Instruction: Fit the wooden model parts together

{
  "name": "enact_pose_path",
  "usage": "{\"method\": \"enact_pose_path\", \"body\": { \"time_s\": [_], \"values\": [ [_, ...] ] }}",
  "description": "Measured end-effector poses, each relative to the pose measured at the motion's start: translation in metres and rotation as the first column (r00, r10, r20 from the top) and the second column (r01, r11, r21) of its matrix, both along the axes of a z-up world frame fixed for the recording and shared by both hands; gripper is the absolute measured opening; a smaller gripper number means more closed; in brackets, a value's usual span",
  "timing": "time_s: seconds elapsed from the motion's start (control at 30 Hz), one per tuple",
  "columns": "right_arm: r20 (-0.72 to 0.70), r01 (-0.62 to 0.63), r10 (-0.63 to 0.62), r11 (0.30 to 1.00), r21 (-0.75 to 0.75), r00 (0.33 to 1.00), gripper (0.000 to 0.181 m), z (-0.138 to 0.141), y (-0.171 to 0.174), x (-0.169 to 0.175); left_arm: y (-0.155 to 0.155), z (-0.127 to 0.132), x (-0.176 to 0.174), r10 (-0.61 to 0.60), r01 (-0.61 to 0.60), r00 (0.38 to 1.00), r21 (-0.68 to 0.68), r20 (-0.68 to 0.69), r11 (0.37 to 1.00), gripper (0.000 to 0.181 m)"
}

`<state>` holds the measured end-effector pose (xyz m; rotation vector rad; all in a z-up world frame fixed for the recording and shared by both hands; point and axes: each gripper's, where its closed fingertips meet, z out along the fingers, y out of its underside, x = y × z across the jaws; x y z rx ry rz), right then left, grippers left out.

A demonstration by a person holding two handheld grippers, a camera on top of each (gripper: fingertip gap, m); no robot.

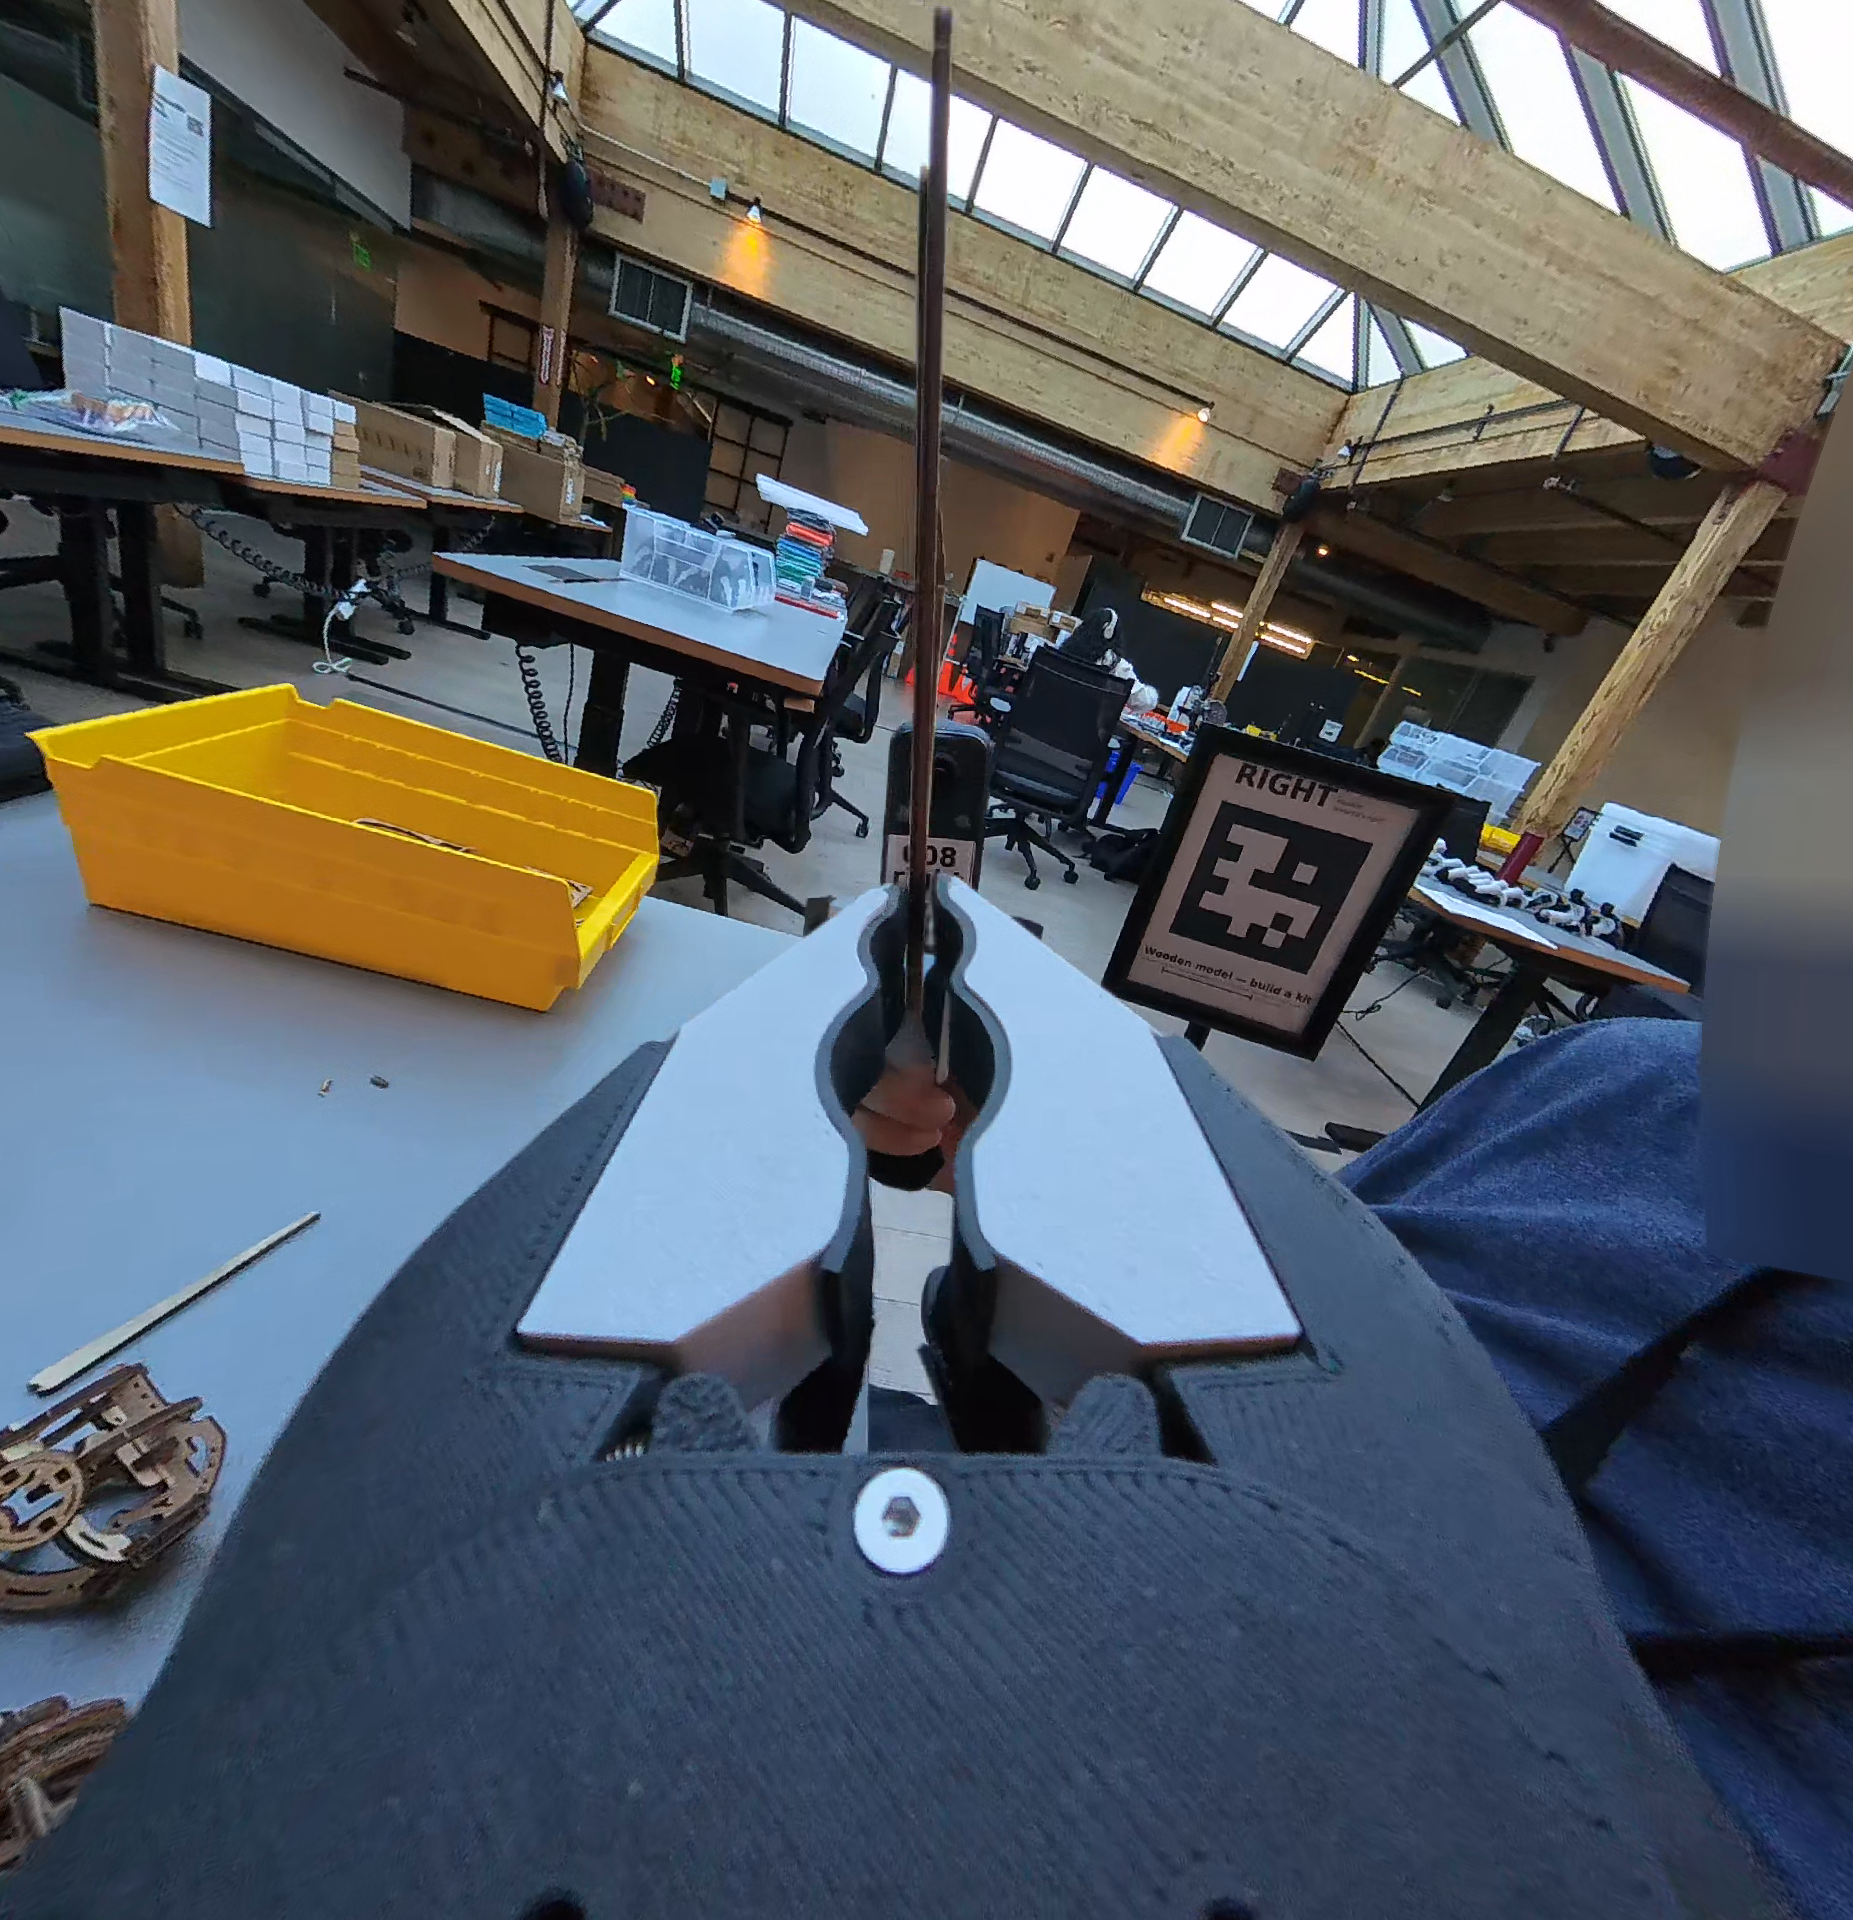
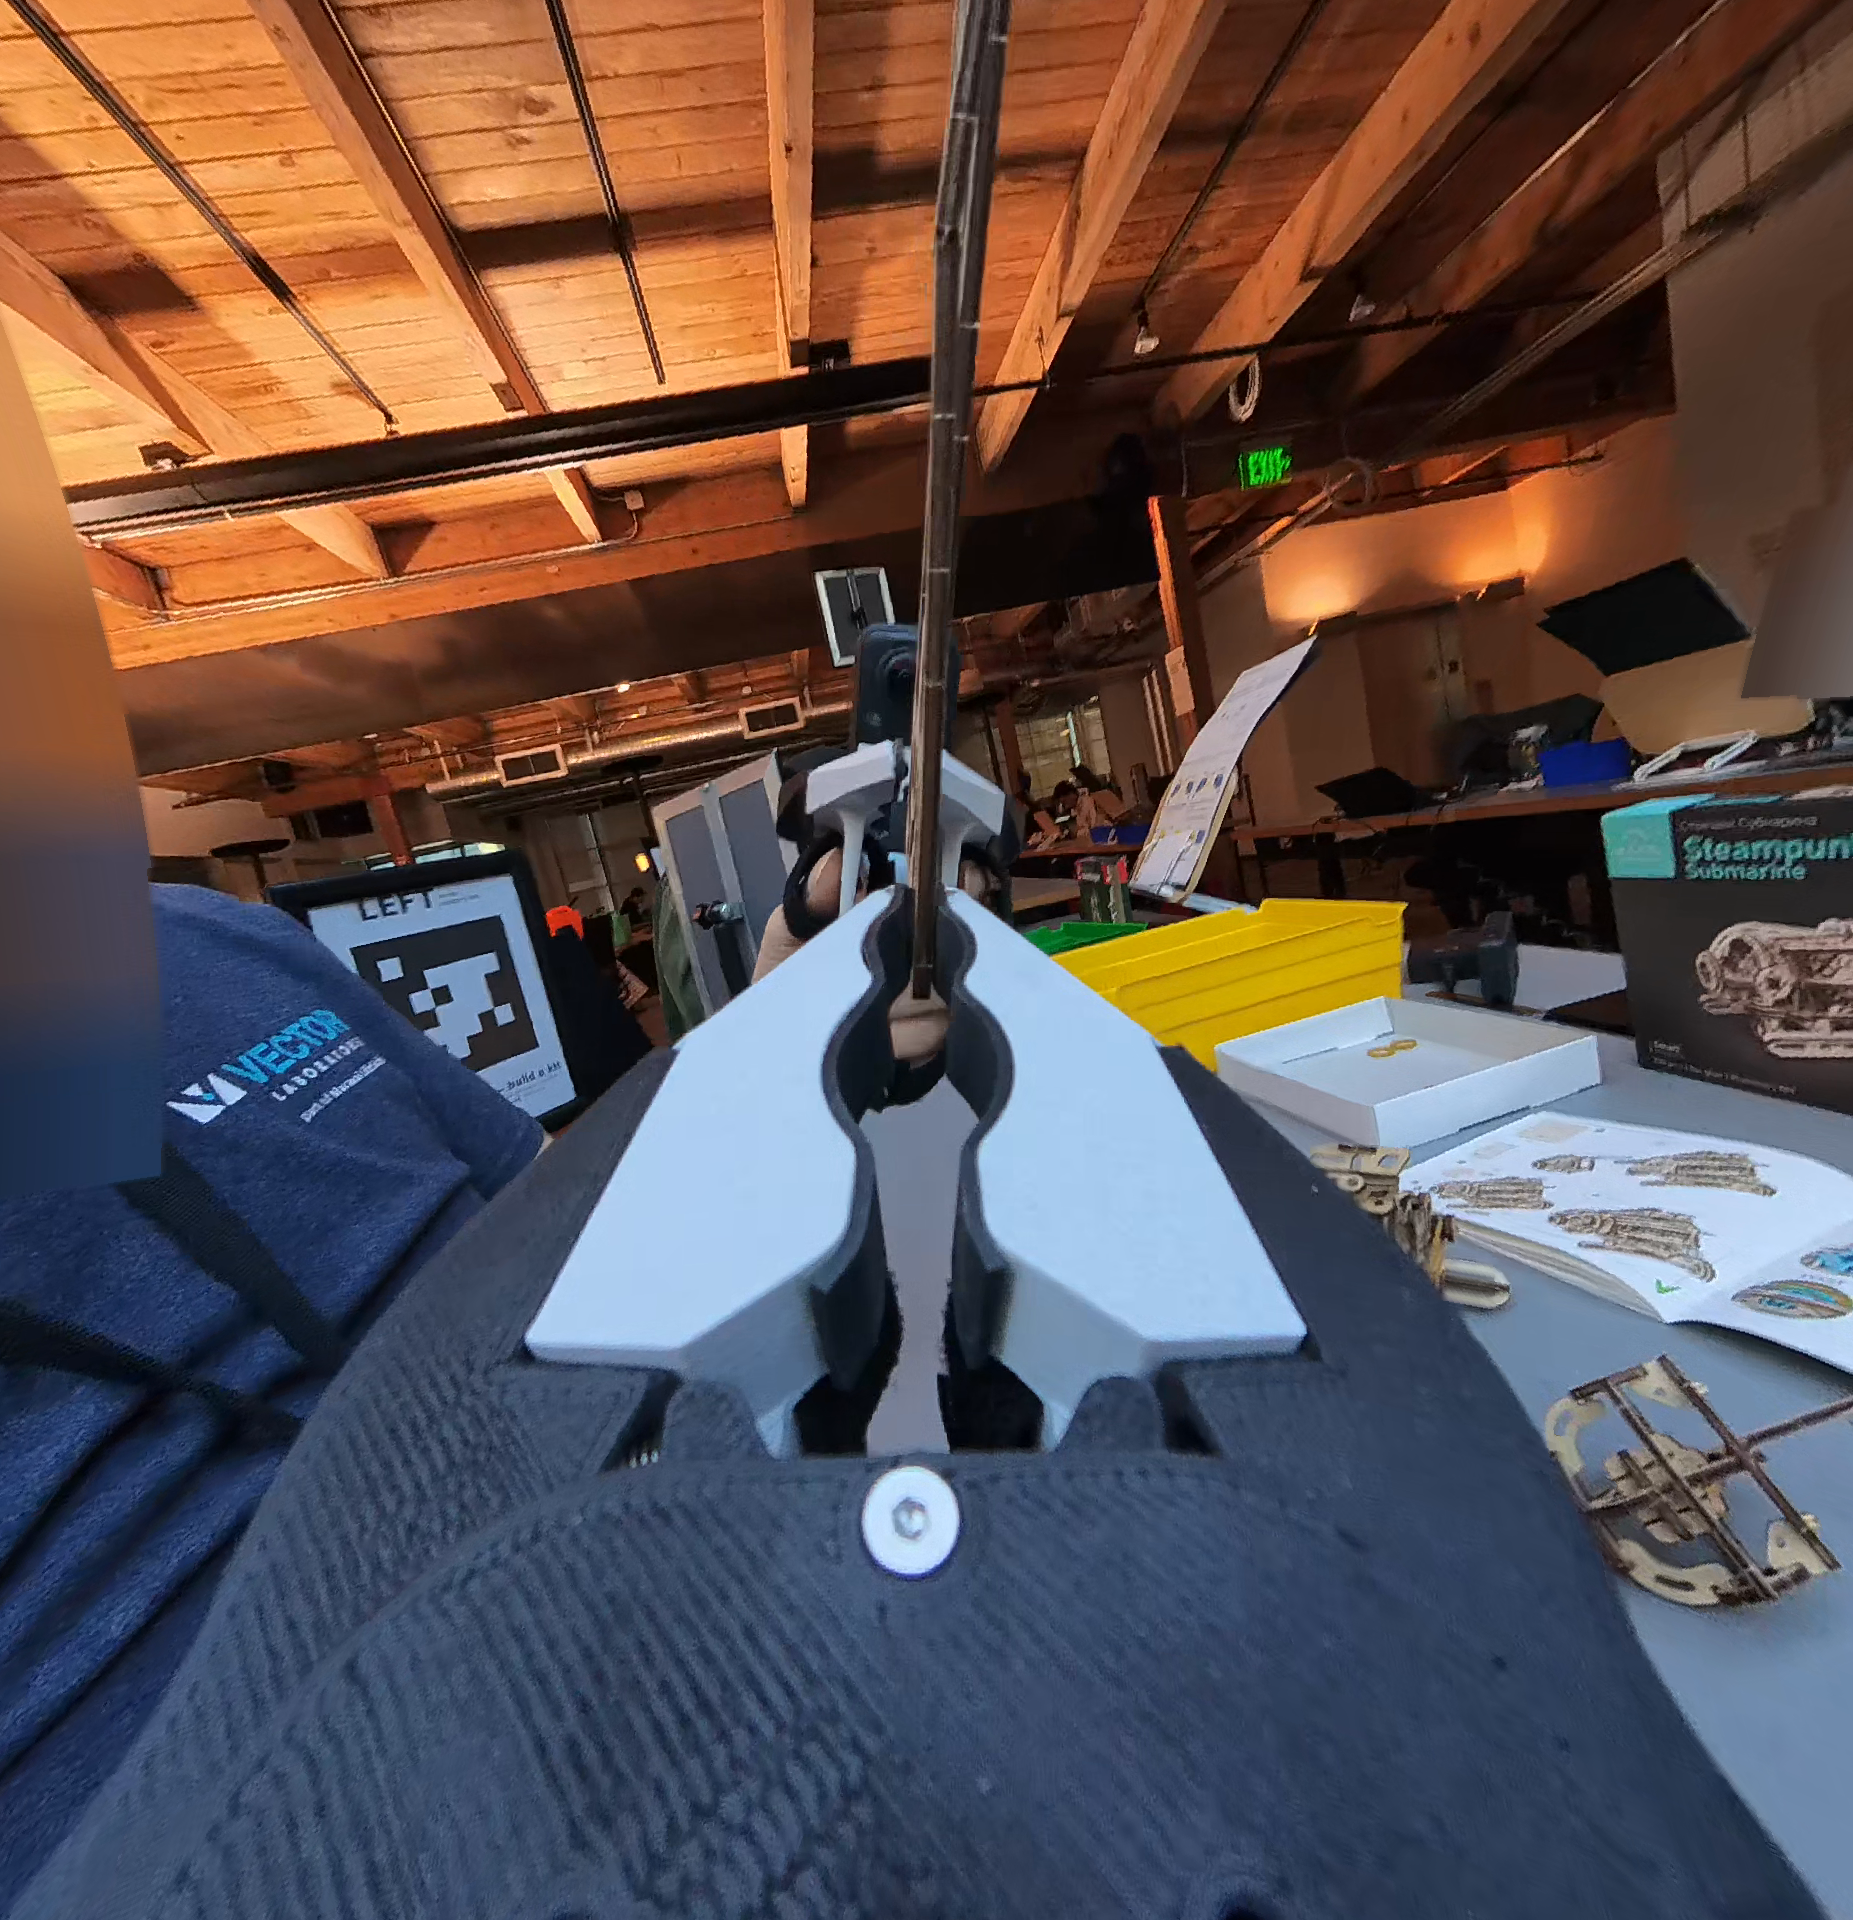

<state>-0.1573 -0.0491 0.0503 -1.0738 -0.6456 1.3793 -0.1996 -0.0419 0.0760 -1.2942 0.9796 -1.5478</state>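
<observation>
A thin wooden sheet (image 1: 934, 416) stands edge-on, rising straight up between my fingers. My left gripper (image 1: 924, 914) is shut on its lower edge. My right gripper (image 2: 920, 914) is shut on the same sheet (image 2: 948, 416) from the opposite side. The left gripper (image 2: 901, 795) shows facing me in the right wrist view. Only the camera body of the right gripper (image 1: 937, 800) shows behind the sheet in the left wrist view. Assembled wooden model parts (image 1: 91, 1486) (image 2: 1680, 1486) lie on the grey table (image 1: 174, 1091). A loose wooden stick (image 1: 174, 1304) lies near them.
A yellow bin (image 1: 330, 831) (image 2: 1244, 966) stands on the table. A white tray (image 2: 1410, 1070), an open booklet (image 2: 1680, 1226) and the kit box (image 2: 1753, 935) sit on the right. Framed marker signs (image 1: 1275, 883) (image 2: 434, 977) stand nearby. A person's blue shirt (image 1: 1628, 1247) is close. Left tips to right tips: about 6 centimetres.
</observation>
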Motion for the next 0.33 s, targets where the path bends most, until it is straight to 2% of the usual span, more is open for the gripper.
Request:
{"method": "enact_pose_path", "body": {
  "time_s": [0.13,0.33],
  "values": [
    [-0.028,0.024,-0.024,1.000,0.004,0.999,0.000,0.003,0.001,0.009,-0.004,-0.003,0.000,-0.003,0.003,1.000,-0.001,-0.001,1.000,0.012],
    [-0.017,-0.003,0.003,1.000,-0.012,1.000,0.000,-0.003,-0.001,0.007,-0.003,-0.014,0.000,0.007,-0.007,1.000,-0.014,-0.015,1.000,0.008]
  ]
}}
